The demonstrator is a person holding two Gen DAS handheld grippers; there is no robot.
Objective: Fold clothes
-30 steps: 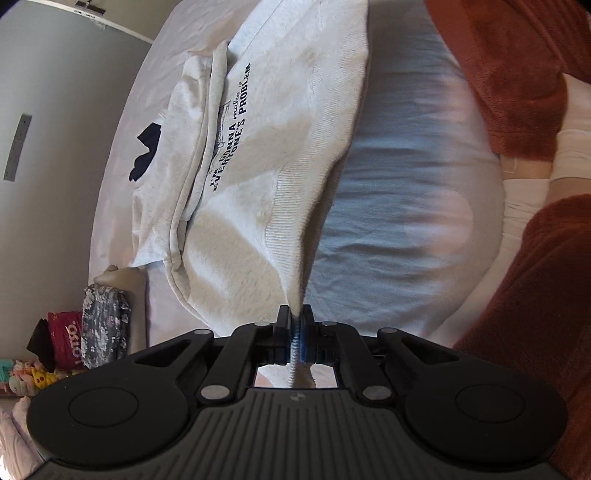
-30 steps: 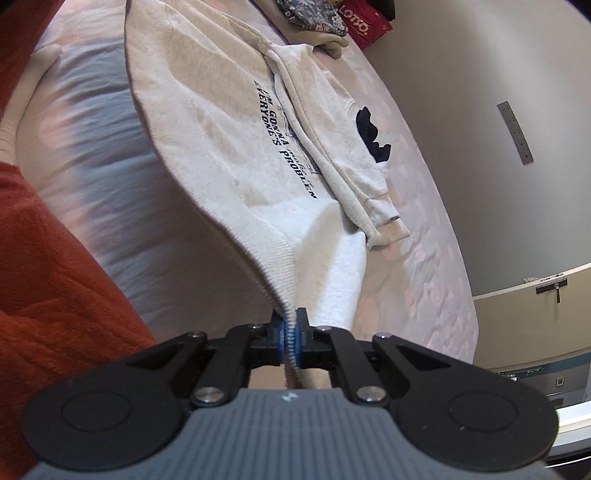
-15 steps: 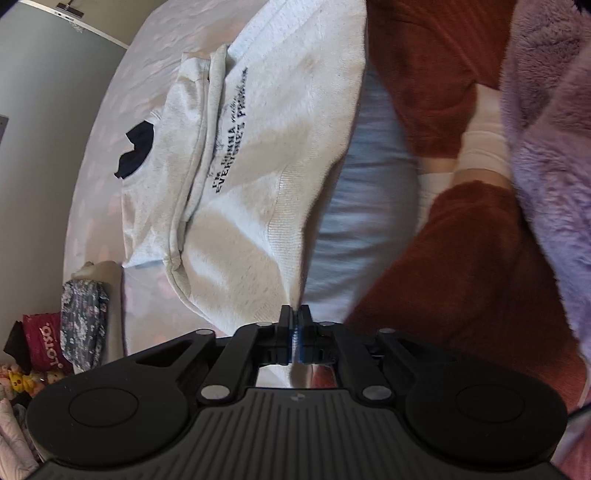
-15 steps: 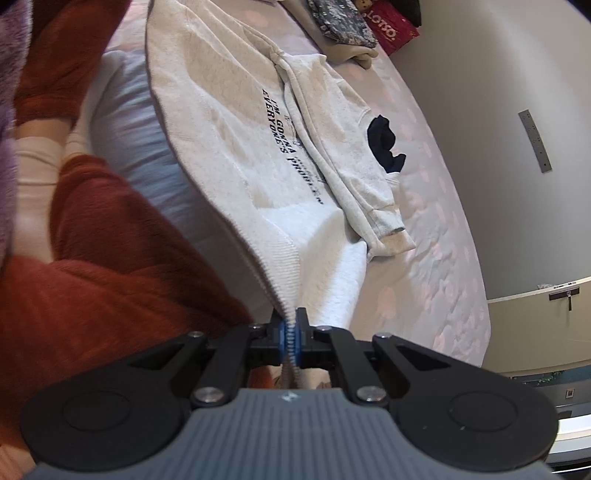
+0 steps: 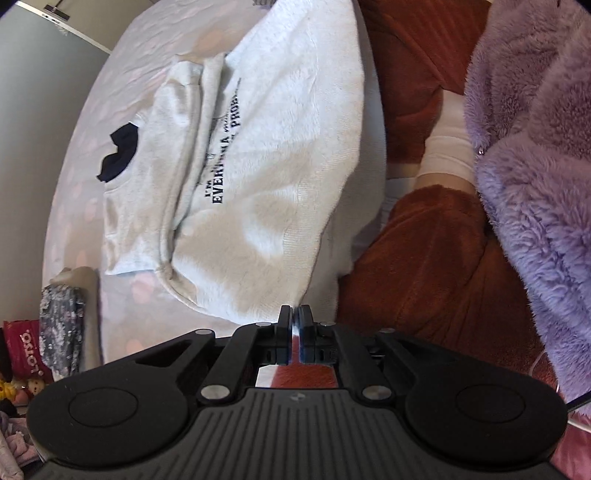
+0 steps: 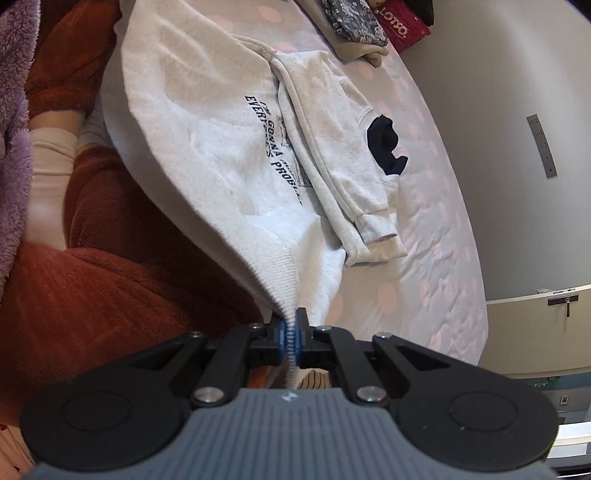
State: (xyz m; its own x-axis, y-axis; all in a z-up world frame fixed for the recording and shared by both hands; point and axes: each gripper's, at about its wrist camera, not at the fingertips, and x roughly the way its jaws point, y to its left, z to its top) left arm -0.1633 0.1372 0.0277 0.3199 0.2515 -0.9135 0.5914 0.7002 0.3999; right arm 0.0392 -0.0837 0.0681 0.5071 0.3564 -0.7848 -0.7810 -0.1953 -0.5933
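A light grey sweatshirt [image 5: 273, 162] with dark printed lettering and a navy collar lining lies on the bed, sleeves folded over its front. It also shows in the right wrist view [image 6: 207, 122]. My left gripper [image 5: 294, 314] is shut on one corner of its ribbed hem. My right gripper [image 6: 291, 325] is shut on the other hem corner. Both hold the hem lifted off the mattress, so the lower part slopes up toward me.
The bed [image 5: 122, 288] has a pale sheet with pink dots. Folded floral and beige clothes [image 6: 351, 26] and a red bag [image 6: 402, 22] sit at its far end. The person's rust trousers [image 5: 424, 266] and purple fleece [image 5: 535, 155] are close by. A grey wall [image 6: 517, 92] runs alongside the bed.
Both grippers have risen and drawn back with the hem, lifting the sweatshirt's lower part higher. The person's legs and purple fleece have come into view.
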